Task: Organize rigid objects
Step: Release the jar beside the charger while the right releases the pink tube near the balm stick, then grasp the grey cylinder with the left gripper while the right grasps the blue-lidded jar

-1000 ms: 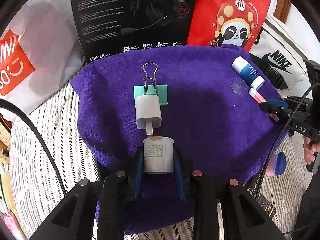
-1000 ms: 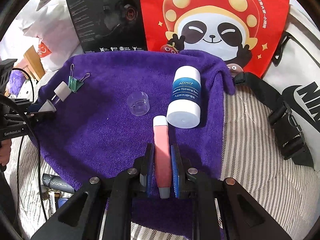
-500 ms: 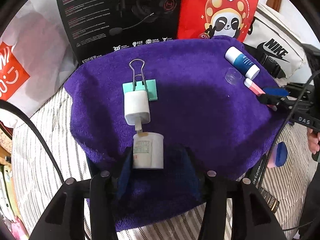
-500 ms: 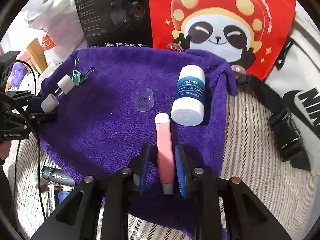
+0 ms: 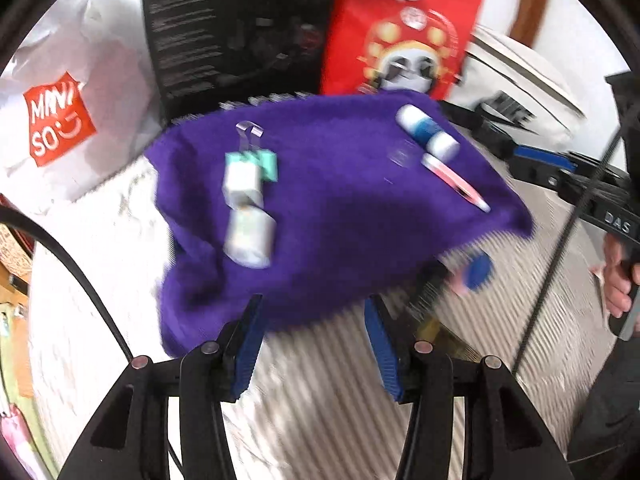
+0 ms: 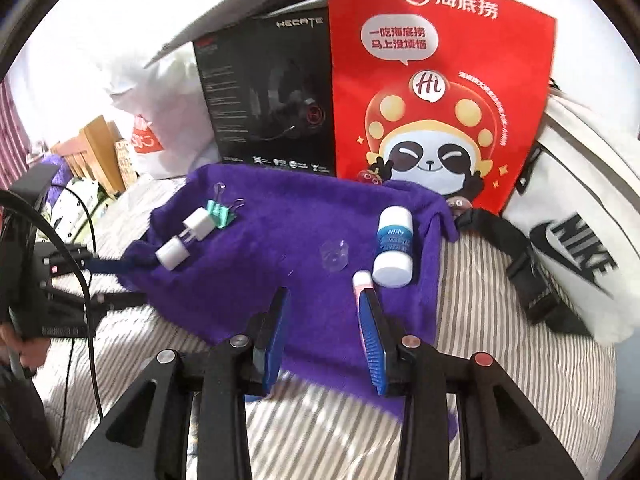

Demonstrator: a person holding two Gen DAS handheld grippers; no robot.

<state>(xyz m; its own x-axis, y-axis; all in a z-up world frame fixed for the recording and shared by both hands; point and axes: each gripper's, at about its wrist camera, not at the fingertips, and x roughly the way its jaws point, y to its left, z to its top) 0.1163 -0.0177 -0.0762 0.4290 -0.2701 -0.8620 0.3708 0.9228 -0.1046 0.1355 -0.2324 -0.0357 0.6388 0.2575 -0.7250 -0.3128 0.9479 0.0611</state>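
A purple towel (image 5: 340,208) (image 6: 260,280) carries two rows of items. On its left lie a green binder clip (image 5: 264,162) (image 6: 220,214), a white charger (image 5: 242,182) (image 6: 200,224) and a small white bottle (image 5: 250,240) (image 6: 173,254). On its right lie a blue-and-white bottle (image 5: 426,130) (image 6: 394,246), a clear cap (image 6: 335,256) and a pink tube (image 5: 454,182) (image 6: 362,280). My left gripper (image 5: 314,344) is open and empty, back from the towel's near edge. My right gripper (image 6: 324,336) is opening; the tube lies free, partly hidden behind its right finger.
A black headset box (image 6: 272,104), a red panda bag (image 6: 436,92), a white Nike bag (image 6: 572,248) and a white shop bag (image 5: 60,120) stand around the towel's far side. Striped bedding (image 6: 500,360) lies all around. A blue round object (image 5: 478,272) sits by the towel's near corner.
The left gripper let go of the small white bottle and drew back. The right gripper released the pink tube, spread its jaws and pulled up and back.
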